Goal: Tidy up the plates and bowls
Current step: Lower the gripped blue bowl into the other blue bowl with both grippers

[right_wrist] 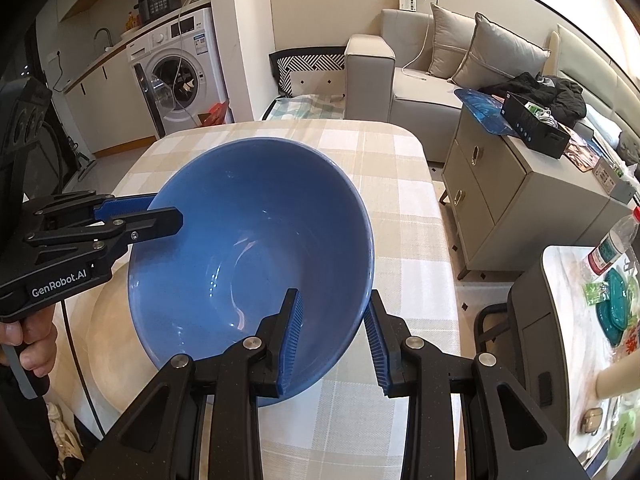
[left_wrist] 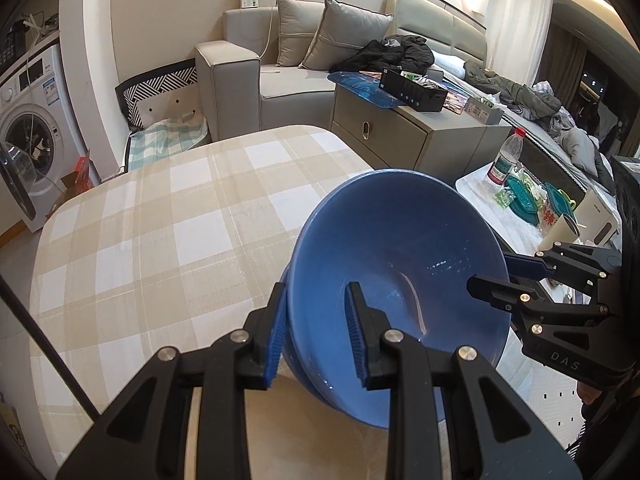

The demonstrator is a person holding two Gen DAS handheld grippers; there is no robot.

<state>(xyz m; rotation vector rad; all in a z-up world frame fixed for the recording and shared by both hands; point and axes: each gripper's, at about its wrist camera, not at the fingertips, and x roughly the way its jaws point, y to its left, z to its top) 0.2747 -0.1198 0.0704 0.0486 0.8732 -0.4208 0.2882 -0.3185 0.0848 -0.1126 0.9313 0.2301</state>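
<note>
Glossy blue bowl, empty, tilted, raised just above table w/ checked cloth.

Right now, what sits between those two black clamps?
A big blue bowl. The left gripper pinches one side of its rim and the right gripper the opposite side; the right wrist view shows both.

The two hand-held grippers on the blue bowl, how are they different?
The left hand-held gripper pinches the blue bowl's rim on one side; the right hand-held gripper pinches the opposite side. On its body, the left one reads "GenRobot.AI", the right one "DAS". Fingers on a handle show under the left one only. Both are black with blue ribbed pads, one pad inside the bowl and one outside, above the checked tablecloth.
</note>
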